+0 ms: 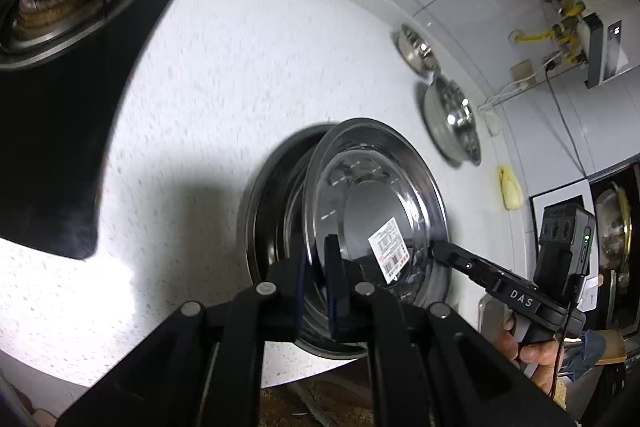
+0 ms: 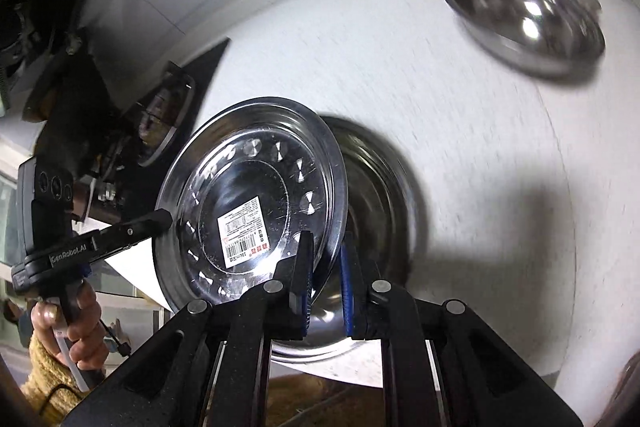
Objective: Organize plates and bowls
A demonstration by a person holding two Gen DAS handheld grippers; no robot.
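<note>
Gripping one labelled steel plate (image 1: 374, 211) by its rim with two tongs, left tongs (image 1: 320, 259) and right tongs (image 2: 326, 259) clamped shut, above one steel basin (image 2: 376, 195) near the table (image 1: 248, 67) edge; two steel bowls (image 1: 452, 119) sitting far right.

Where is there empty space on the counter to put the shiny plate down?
The widest bare stretch of speckled white counter lies between the black gas stove and the round steel plate with a barcode sticker. It is crowded near the wall, where two shiny steel bowls sit, and under the plate, where another steel dish lies.
</note>
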